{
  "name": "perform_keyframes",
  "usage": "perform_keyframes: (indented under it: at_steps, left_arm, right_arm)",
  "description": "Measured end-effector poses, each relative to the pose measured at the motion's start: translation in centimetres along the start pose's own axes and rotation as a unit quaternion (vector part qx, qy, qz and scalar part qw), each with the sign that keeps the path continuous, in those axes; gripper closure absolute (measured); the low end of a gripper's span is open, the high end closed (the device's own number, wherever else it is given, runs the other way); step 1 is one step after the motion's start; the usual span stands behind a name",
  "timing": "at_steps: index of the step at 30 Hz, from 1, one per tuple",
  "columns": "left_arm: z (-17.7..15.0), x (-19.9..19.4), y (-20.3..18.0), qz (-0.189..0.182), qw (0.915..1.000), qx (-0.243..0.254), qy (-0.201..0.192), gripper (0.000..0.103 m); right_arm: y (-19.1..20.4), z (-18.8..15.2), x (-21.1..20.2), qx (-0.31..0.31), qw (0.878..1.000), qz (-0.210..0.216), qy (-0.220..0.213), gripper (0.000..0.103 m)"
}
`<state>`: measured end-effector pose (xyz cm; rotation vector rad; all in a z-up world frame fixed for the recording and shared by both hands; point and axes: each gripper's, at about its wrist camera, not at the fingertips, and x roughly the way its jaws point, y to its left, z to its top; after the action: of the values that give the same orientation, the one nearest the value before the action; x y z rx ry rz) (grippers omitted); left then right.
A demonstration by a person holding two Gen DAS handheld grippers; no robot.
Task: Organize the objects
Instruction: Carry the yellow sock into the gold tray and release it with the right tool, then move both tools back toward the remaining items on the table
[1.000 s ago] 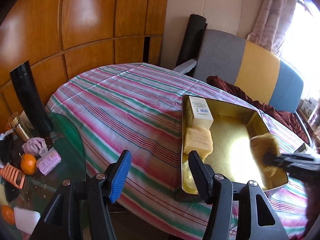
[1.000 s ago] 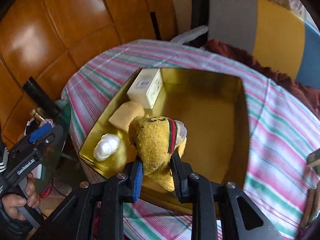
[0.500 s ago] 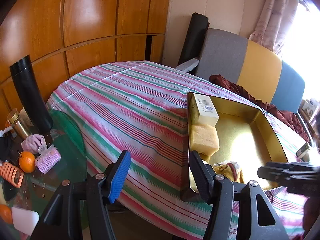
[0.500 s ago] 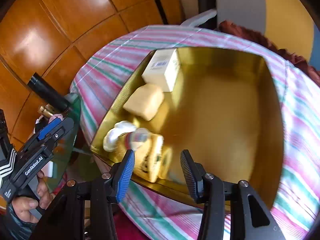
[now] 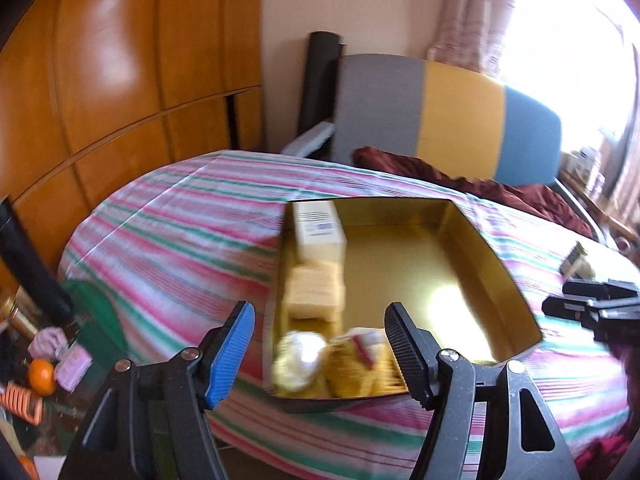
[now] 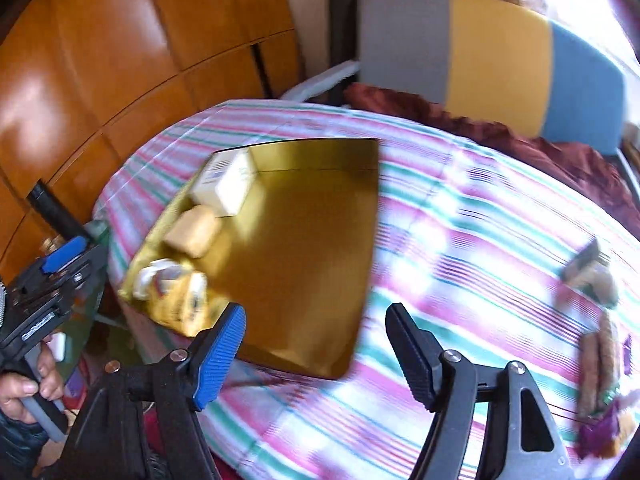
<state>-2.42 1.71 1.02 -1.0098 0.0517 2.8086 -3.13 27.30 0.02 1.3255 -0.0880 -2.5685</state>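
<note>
A gold tin tray (image 5: 424, 256) (image 6: 304, 248) lies on the striped tablecloth. In it along its left side are a white box (image 5: 318, 228) (image 6: 224, 184), a yellow sponge (image 5: 314, 296) (image 6: 194, 230), a white ball (image 5: 298, 362) (image 6: 154, 278) and a yellow knitted sock (image 5: 362, 364) (image 6: 182, 304). My left gripper (image 5: 320, 344) is open and empty just in front of the tray's near corner. My right gripper (image 6: 316, 344) is open and empty over the tray's near right edge; it also shows in the left wrist view (image 5: 592, 308).
Loose items (image 6: 600, 336) lie on the cloth at the right. A glass side table (image 5: 48, 364) at the left holds an orange, pink objects and a black flask (image 5: 28, 256). A grey, yellow and blue chair back (image 5: 444, 120) stands behind, with wood panels on the left.
My right gripper opened and let the yellow sock drop into the tray's near left corner, then drew back to the right. My left gripper swung right toward the tray.
</note>
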Motion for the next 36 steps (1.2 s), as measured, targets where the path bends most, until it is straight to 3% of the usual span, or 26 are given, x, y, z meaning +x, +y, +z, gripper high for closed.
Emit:
perform_keyframes:
  at_steps: [9,12,16,22,26,29,32,36]
  left_arm:
    - [0.9,0.4,-7.4,-0.057,0.9960,0.068,0.008,0.034]
    - [1.1,0.5,-9.7,-0.069,0.9938,0.086,0.013,0.034]
    - [1.4,1.1,-12.4,-0.087,0.9902,0.107,0.021,0.034]
    - [1.7,2.1,-16.5,-0.110,0.9837,0.139,0.033,0.034]
    - [2.1,3.0,-19.9,-0.129,0.9781,0.158,0.039,0.034]
    - [2.5,3.8,-23.0,-0.151,0.9728,0.170,0.045,0.034]
    - [2.8,5.0,-26.2,-0.178,0.9667,0.175,0.058,0.033]
    - [2.8,6.6,-30.5,-0.201,0.9588,0.187,0.073,0.032]
  right_arm:
    - [-10.4,-0.3,-4.1,0.063,0.993,-0.097,-0.033,0.028]
    - [-14.1,-0.4,-5.8,0.093,0.986,-0.130,-0.054,0.023]
    - [-19.6,-0.5,-7.4,0.137,0.971,-0.182,-0.078,0.022]
    - [-28.0,-2.3,-8.1,0.233,0.935,-0.240,-0.117,0.021]
    - [-32.4,-5.0,-8.7,0.343,0.903,-0.228,-0.120,0.020]
    - [-33.8,-6.0,-10.1,0.387,0.887,-0.205,-0.145,0.020]
    - [-34.6,-6.7,-10.2,0.416,0.879,-0.183,-0.146,0.020]
    - [-34.7,-6.8,-10.2,0.418,0.880,-0.175,-0.140,0.020]
